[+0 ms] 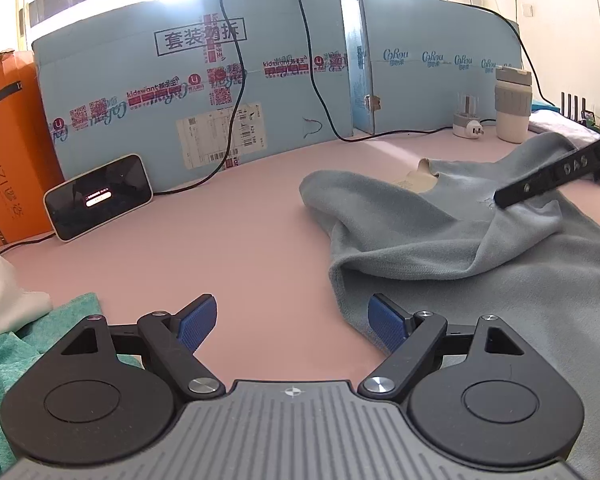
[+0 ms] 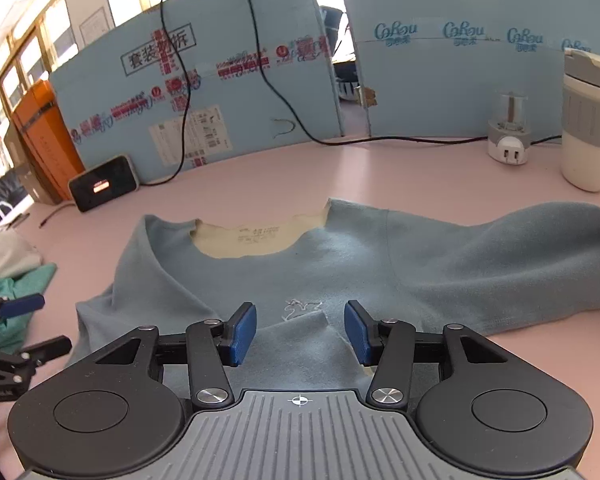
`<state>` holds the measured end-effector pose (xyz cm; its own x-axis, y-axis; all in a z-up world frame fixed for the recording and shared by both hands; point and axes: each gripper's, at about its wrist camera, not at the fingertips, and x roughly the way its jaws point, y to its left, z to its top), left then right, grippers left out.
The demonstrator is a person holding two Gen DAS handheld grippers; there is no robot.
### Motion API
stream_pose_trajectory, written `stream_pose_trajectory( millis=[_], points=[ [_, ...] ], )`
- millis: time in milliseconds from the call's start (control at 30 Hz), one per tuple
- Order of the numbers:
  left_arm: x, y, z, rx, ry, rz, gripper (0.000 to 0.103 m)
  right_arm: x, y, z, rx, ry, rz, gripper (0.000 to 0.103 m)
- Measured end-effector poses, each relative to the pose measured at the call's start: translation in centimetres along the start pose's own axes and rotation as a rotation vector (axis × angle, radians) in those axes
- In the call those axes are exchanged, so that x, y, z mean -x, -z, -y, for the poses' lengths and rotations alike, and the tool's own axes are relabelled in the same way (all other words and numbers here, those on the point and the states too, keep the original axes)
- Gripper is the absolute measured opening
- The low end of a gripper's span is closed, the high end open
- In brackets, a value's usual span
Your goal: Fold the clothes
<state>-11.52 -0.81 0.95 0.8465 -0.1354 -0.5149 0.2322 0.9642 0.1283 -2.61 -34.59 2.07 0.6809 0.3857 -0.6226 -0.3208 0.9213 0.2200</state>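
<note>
Two grippers worked over one pale blue top (image 2: 380,276) that lay on the pink table (image 1: 228,240), neckline toward the blue cartons (image 1: 188,92), one sleeve stretched out toward the white tumbler (image 2: 588,120) and the other side already turned in over the chest with a cuff lying near the middle. From where I stood it looked partway through a fold, though I could not say which one. To do it well, I judged, whoever held the tools would want to pinch only the top layer at an edge, lift it low, and lay it flat so the crease ran straight and no bulge stayed under the sleeve. The right gripper (image 2: 300,330) hung just above the turned-in cuff, its blue pads (image 2: 244,332) spread wide and gripping nothing. The left gripper (image 1: 292,320) sat over bare table beside the garment's near edge, likewise wide apart and empty, with a green cloth (image 1: 28,340) and a white one bunched close by its left side.
</note>
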Motion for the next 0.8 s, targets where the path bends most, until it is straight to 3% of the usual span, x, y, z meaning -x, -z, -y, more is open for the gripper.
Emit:
stream_pose_trajectory(
  millis=[67,133,200,367,533,567,633,800],
  points=[
    [-0.1,0.0,0.1,-0.004,0.002,0.002,0.082,-0.6,0.2,-0.2,0.008,-0.006,-0.035,0.047],
    [-0.2,0.0,0.3,-0.008,0.008,0.002,0.082,-0.5,0.6,-0.6,0.042,0.032,-0.024,0.038],
    [-0.3,0.1,0.4,-0.014,0.013,0.000,0.082,-0.2,0.9,-0.7,0.055,0.048,-0.011,0.014],
    [-0.3,0.3,0.5,-0.014,0.014,-0.006,0.082,1.5,1.4,-0.6,0.058,0.059,0.036,0.001],
    [0.0,0.1,0.5,0.008,0.040,0.001,0.082,3.5,1.2,-0.3,0.035,0.012,0.063,0.003],
    [0.1,0.0,0.6,0.014,0.051,0.005,0.082,3.4,0.9,0.0,0.018,0.003,0.052,0.008],
    [0.3,-0.1,0.7,0.026,0.081,0.012,0.082,2.8,0.4,0.4,-0.023,0.023,0.043,0.014],
    [1.1,-0.8,1.5,0.035,0.160,0.035,0.082,0.3,-0.4,0.6,-0.065,0.008,-0.002,0.014]
  ],
)
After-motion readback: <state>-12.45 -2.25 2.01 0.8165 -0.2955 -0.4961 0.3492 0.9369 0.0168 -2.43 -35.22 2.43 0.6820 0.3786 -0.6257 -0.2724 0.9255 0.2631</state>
